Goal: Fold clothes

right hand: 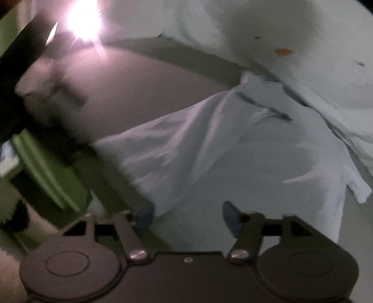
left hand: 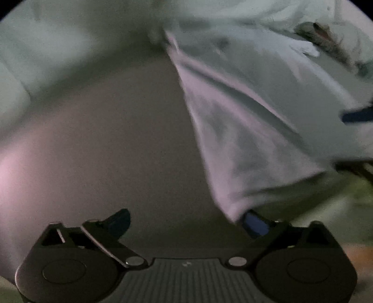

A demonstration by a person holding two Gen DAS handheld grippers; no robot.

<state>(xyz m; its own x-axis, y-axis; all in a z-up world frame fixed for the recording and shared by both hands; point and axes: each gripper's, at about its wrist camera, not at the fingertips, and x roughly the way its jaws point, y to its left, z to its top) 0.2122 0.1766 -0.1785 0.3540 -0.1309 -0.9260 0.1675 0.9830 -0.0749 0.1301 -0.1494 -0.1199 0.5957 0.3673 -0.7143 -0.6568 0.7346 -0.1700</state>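
Note:
In the left wrist view a pale blue garment (left hand: 244, 130) lies crumpled on the grey-brown table (left hand: 121, 144), stretching from the top down to the right. One of its corners ends just in front of the right blue fingertip (left hand: 255, 225). My left gripper (left hand: 186, 221) is open, its jaws wide apart over bare table. In the right wrist view the same pale garment (right hand: 221, 149) spreads across the table (right hand: 144, 84). My right gripper (right hand: 188, 215) is open just above the garment's near edge, with cloth showing between the fingers but not pinched.
More pale cloth (right hand: 291, 28) is heaped along the far side. A bright glare (right hand: 82, 16) marks the tabletop at top left. A green object (right hand: 49, 172) sits off the table's left edge. A dark blue piece (left hand: 357, 115) pokes in at the right edge.

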